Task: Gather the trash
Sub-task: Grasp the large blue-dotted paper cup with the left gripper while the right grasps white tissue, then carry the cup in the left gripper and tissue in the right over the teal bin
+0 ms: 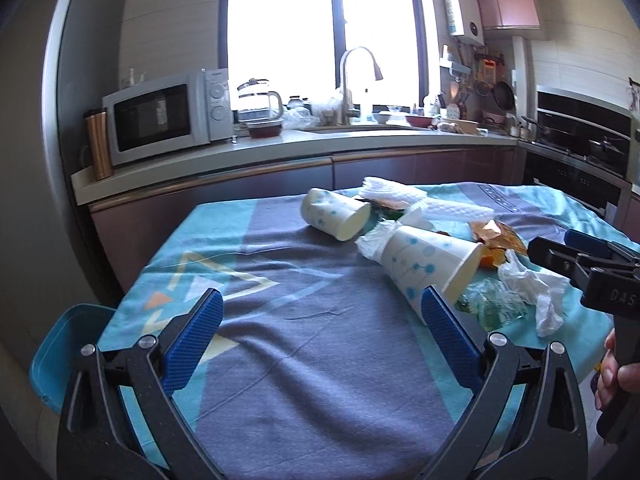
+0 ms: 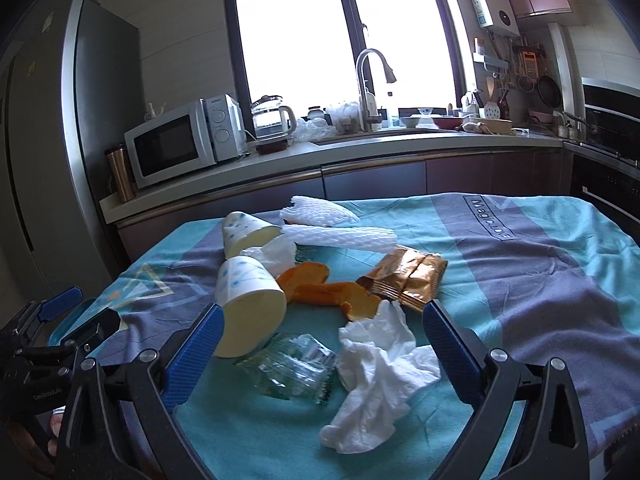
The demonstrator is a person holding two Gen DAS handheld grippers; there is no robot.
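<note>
Trash lies on a table under a blue-grey cloth point(image 1: 304, 344). Two dotted paper cups lie on their sides, one near point(image 2: 250, 300) and one farther back point(image 2: 246, 234). Beside them are orange peel point(image 2: 332, 292), a gold wrapper point(image 2: 404, 276), white foam netting point(image 2: 340, 234), a crumpled white tissue point(image 2: 376, 364) and a clear crumpled wrapper point(image 2: 292, 364). My right gripper point(image 2: 322, 316) hovers open over the tissue and clear wrapper, holding nothing. My left gripper point(image 1: 322, 304) is open over bare cloth, left of the near cup point(image 1: 428, 264).
A blue bin point(image 1: 64, 356) sits at the table's left edge. Behind the table runs a kitchen counter with a microwave point(image 1: 160, 116), a kettle point(image 1: 258, 102) and a sink tap point(image 1: 352, 80). An oven point(image 1: 580, 152) stands at the right. A fridge point(image 2: 60, 128) is at the left.
</note>
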